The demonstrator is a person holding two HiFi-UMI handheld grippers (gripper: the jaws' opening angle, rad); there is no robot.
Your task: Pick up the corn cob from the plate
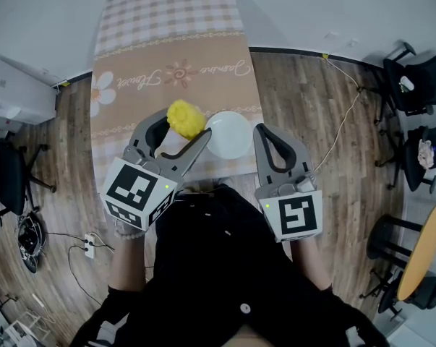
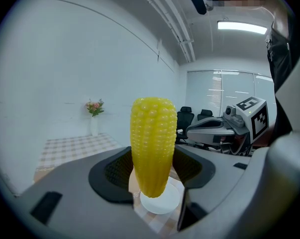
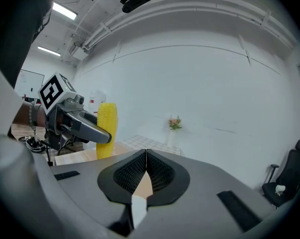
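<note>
Corn cob (image 2: 150,143) upright in left gripper (image 2: 150,172), covering plate (image 2: 162,204) (partly).

Clearance over worktop, near edge
Far stretch of worktop (image 1: 167,42) open for passage; flower vase (image 2: 94,117) at its far end. Near edge crowded: plate (image 1: 228,134) flanked by left gripper (image 1: 185,125), jaws clamped on upright corn cob (image 2: 152,148) lifted off plate, and right gripper (image 1: 263,130), jaws together, just beside plate rim.
</note>
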